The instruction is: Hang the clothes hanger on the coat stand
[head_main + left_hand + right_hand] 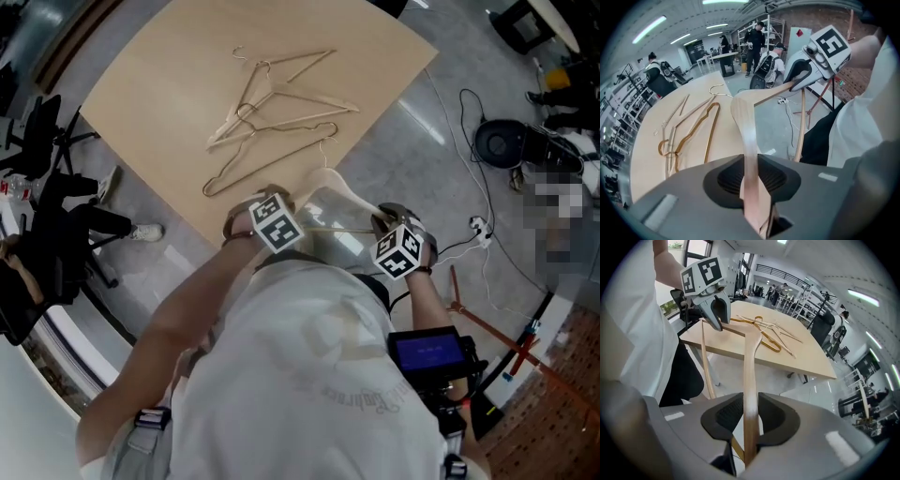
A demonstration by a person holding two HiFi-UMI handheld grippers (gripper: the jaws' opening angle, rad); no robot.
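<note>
Because the left tool clamps one arm and the right tool the other, the hanger is held at lower centre, just off the bench edge, likely steadied for carrying; no coat stand is in view.

You're in an open lab hall: strip lights overhead, racks at twelve o'clock, cables across the floor.

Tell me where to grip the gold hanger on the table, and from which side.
Take the gold hanger on its long straight bar, about mid-length, coming straight down from above with the jaws straddling the wire. It lies flat on the table, so a sideways approach would probably find nothing to close on.
</note>
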